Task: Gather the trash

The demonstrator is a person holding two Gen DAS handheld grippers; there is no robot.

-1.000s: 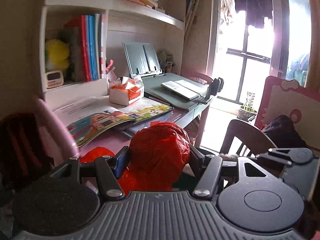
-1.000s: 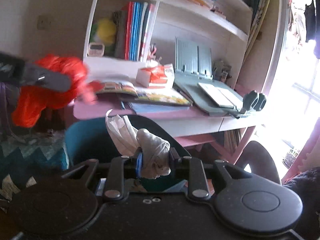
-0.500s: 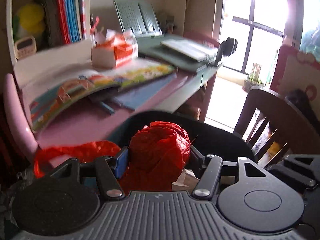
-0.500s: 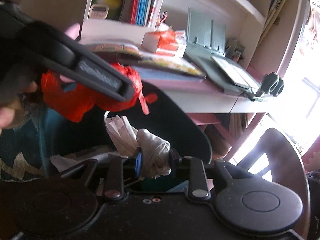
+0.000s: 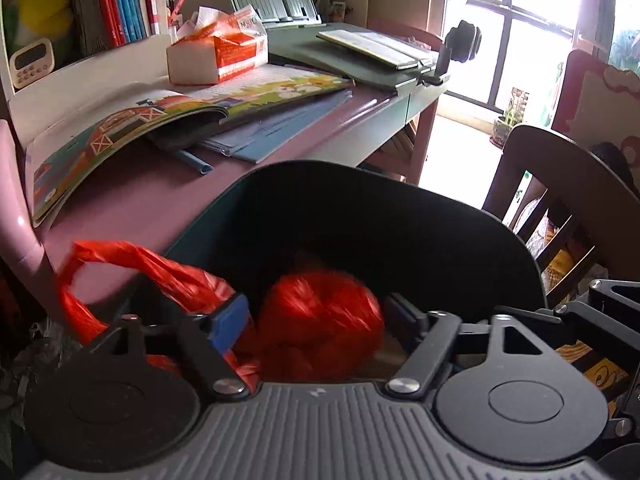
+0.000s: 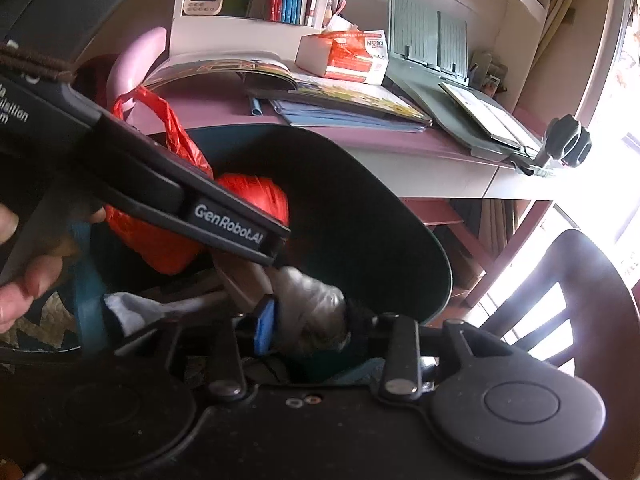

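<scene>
A dark teal trash bin (image 5: 400, 216) stands in front of the pink desk; it also shows in the right wrist view (image 6: 380, 216). My left gripper (image 5: 320, 320) is over the bin mouth with its jaws spread wider than the red plastic bag (image 5: 320, 320), which looks blurred between them; the bag's handle (image 5: 120, 264) trails left over the rim. The bag also shows in the right wrist view (image 6: 248, 196). My right gripper (image 6: 308, 320) is shut on a crumpled white tissue wad (image 6: 312, 312), at the bin's near rim, under the left gripper's body (image 6: 160, 184).
The pink desk (image 5: 132, 192) holds an open picture book (image 5: 160, 112), blue folders, an orange tissue box (image 5: 218, 52) and a grey bookstand. A dark wooden chair (image 5: 560, 184) stands at the right. A pink chair back (image 5: 20, 208) is at the left.
Both grippers have come down to the bin mouth. The left jaws have spread and the red bag has dropped lower between them. The right gripper still holds the tissue wad.
</scene>
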